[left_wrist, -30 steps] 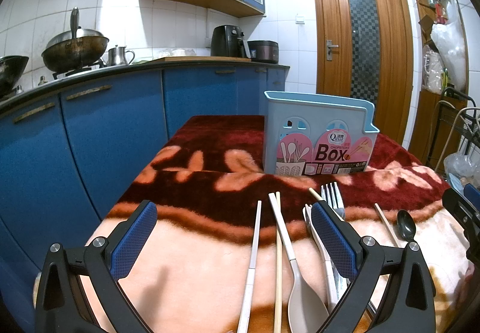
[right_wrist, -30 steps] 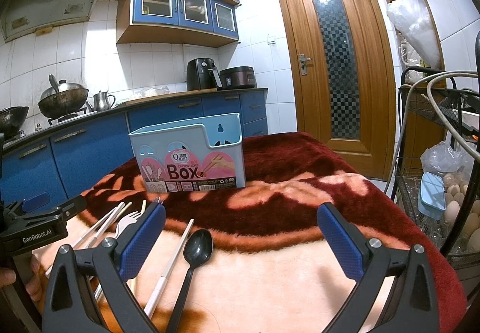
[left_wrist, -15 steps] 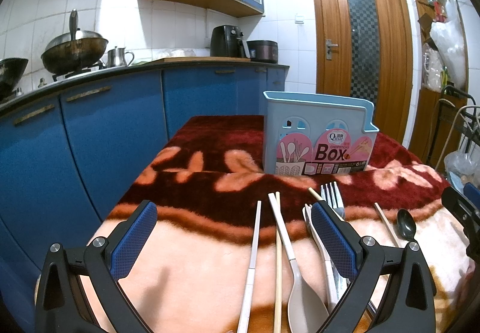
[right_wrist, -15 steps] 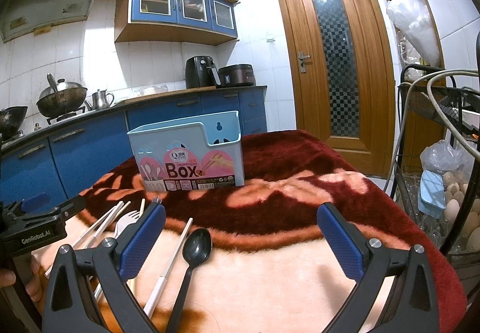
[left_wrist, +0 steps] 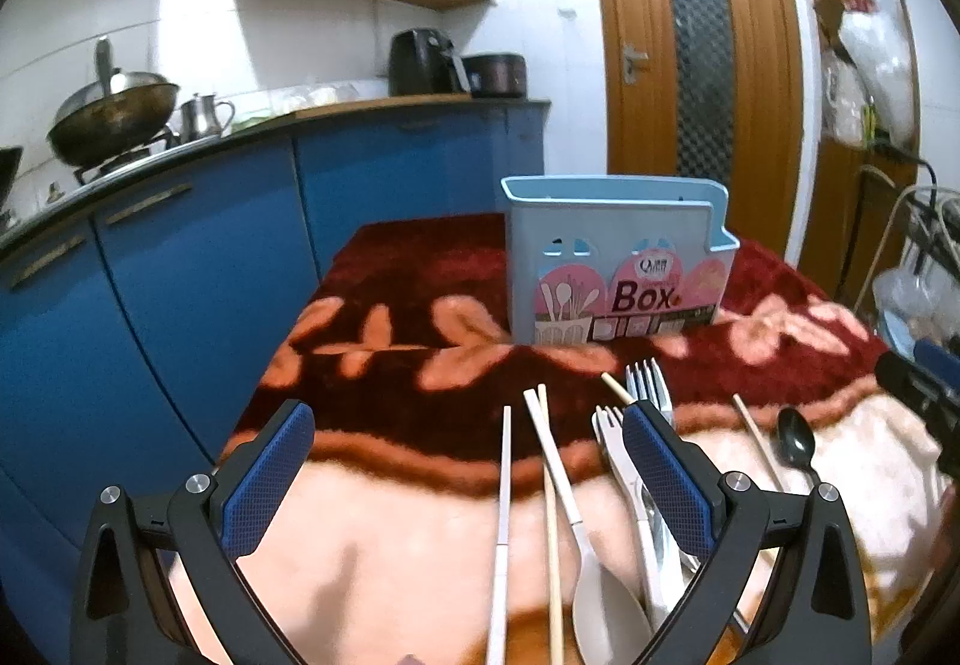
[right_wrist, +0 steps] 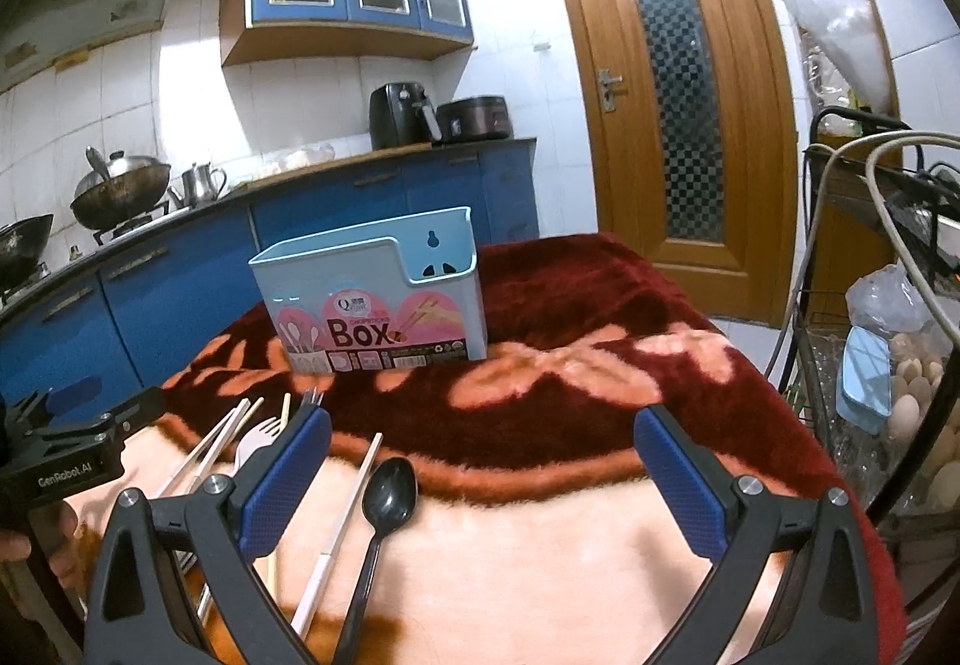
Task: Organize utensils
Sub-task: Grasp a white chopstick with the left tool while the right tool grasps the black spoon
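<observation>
Shifted since prior frames: nothing on the blanket-covered desk (right_wrist: 600, 533); both views slightly nearer.

Left tool (left_wrist: 468, 476), right tool (right_wrist: 480, 479): spread wide, empty.

Pale-blue plastic utensil box (right_wrist: 384, 299): twelve o'clock, empty as far as visible.

Loose items: black plastic spoon (right_wrist: 384, 509), one; forks, two; chopsticks, about five.

Advice: pinch one handle mid-length, lift level.

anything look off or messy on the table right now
Nothing is spilled or broken. The light blue plastic utensil box stands upright, and nothing pokes above its rim, while the white chopsticks, wooden chopstick, white fork, metal fork and black spoon lie loose and fanned out on the red floral blanket.
</observation>
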`<action>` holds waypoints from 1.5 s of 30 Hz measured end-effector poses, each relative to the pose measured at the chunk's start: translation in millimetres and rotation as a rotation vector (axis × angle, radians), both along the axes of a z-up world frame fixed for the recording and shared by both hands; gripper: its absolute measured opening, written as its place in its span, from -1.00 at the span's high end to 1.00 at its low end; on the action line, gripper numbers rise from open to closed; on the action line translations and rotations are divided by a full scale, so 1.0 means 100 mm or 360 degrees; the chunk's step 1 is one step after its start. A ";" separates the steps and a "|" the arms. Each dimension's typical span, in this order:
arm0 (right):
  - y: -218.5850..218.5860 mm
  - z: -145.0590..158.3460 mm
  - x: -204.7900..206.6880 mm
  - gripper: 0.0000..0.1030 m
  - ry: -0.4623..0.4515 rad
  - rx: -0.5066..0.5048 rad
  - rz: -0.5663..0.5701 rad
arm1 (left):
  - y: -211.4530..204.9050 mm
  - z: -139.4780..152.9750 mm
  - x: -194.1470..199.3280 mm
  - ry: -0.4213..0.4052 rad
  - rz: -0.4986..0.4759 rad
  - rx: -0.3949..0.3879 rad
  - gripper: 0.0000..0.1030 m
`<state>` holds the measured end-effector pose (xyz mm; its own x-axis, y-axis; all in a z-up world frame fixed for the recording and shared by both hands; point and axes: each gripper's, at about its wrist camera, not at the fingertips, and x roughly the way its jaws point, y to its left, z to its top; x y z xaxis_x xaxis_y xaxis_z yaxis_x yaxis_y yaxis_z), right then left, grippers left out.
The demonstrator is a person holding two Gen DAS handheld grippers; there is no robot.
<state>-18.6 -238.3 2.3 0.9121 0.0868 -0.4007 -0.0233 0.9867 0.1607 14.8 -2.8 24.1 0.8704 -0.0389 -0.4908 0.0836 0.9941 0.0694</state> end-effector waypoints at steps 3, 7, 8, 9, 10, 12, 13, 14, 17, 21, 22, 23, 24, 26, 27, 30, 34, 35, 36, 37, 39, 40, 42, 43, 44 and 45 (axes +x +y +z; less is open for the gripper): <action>-0.06 0.04 0.10 -1.00 0.0117 0.0030 0.0031 | 0.01 0.03 0.07 0.0078 -0.0053 0.0024 -0.98; -0.11 0.06 0.20 -1.00 0.0261 0.0069 0.0075 | 0.03 0.00 0.18 0.0218 -0.0057 0.0065 -0.98; -0.10 0.07 0.23 -1.00 0.0307 0.0059 0.0090 | 0.04 -0.01 0.21 0.0251 -0.0049 0.0071 -0.98; -0.08 0.07 0.25 -1.00 0.0342 0.0045 0.0108 | 0.07 -0.02 0.24 0.0305 -0.0044 0.0079 -0.98; -0.07 0.07 0.26 -1.00 0.0370 0.0030 0.0119 | 0.08 -0.04 0.26 0.0339 -0.0046 0.0082 -0.98; 0.00 0.07 0.29 -1.00 0.0457 -0.0022 0.0159 | 0.11 -0.07 0.31 0.0433 -0.0056 0.0100 -0.84; 0.02 0.07 0.31 -0.96 0.0489 -0.0040 0.0170 | 0.11 -0.09 0.33 0.0475 -0.0061 0.0114 -0.81; 0.07 0.06 0.33 -0.89 0.0546 -0.0071 0.0191 | 0.11 -0.10 0.35 0.0508 -0.0067 0.0123 -0.77; 0.15 0.01 0.40 -0.65 0.0678 -0.0096 0.0253 | 0.11 -0.17 0.40 0.0627 -0.0099 0.0145 -0.60; 0.28 -0.08 0.46 -0.42 0.0825 -0.0187 0.0325 | 0.09 -0.23 0.43 0.0711 -0.0131 0.0202 -0.52; 0.31 -0.10 0.46 -0.37 0.0850 -0.0208 0.0338 | 0.08 -0.24 0.42 0.0724 -0.0140 0.0221 -0.52; 0.34 -0.12 0.47 -0.32 0.0885 -0.0224 0.0350 | 0.07 -0.25 0.43 0.0737 -0.0147 0.0233 -0.50; 0.36 -0.14 0.48 -0.29 0.0920 -0.0229 0.0363 | 0.06 -0.25 0.45 0.0751 -0.0153 0.0242 -0.49; 0.37 -0.18 0.51 -0.12 0.0989 -0.0222 0.0375 | 0.05 -0.28 0.47 0.0784 -0.0167 0.0252 -0.41; 0.38 -0.21 0.53 -0.07 0.1022 -0.0218 0.0376 | 0.05 -0.28 0.49 0.0801 -0.0171 0.0254 -0.29; 0.40 -0.25 0.56 0.12 0.1082 -0.0223 0.0392 | 0.06 -0.35 0.55 0.0901 -0.0209 0.0226 0.02; 0.43 -0.24 0.60 0.21 0.1127 -0.0261 0.0417 | 0.03 -0.40 0.60 0.0986 -0.0239 0.0208 0.10; 0.44 -0.23 0.61 0.22 0.1149 -0.0271 0.0424 | 0.01 -0.40 0.60 0.0996 -0.0245 0.0228 0.10; 0.45 -0.24 0.63 0.22 0.1169 -0.0276 0.0429 | 0.01 -0.41 0.61 0.1003 -0.0247 0.0238 0.10; 0.45 -0.24 0.65 0.22 0.1186 -0.0280 0.0433 | -0.01 -0.41 0.62 0.1024 -0.0251 0.0259 0.10; 0.44 -0.24 0.69 0.22 0.1226 -0.0283 0.0442 | -0.03 -0.41 0.63 0.1058 -0.0259 0.0293 0.10; 0.44 -0.24 0.69 0.23 0.1240 -0.0280 0.0444 | -0.04 -0.41 0.64 0.1079 -0.0262 0.0308 0.10; 0.44 -0.24 0.73 0.23 0.1276 -0.0286 0.0452 | -0.07 -0.40 0.68 0.1118 -0.0263 0.0323 0.10; 0.45 -0.24 0.74 0.24 0.1286 -0.0299 0.0458 | -0.07 -0.40 0.70 0.1140 -0.0263 0.0326 0.10; 0.45 -0.24 0.74 0.24 0.1297 -0.0314 0.0465 | -0.09 -0.41 0.73 0.1152 -0.0264 0.0333 0.11; 0.46 -0.24 0.74 0.24 0.1303 -0.0329 0.0470 | -0.09 -0.41 0.74 0.1163 -0.0268 0.0337 0.15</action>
<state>55.6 -192.3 -21.6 0.2851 0.1268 -0.9501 -0.2372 0.9697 0.0582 88.5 -12.1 -16.5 0.3140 0.0166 -0.9493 0.3301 0.9356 0.1256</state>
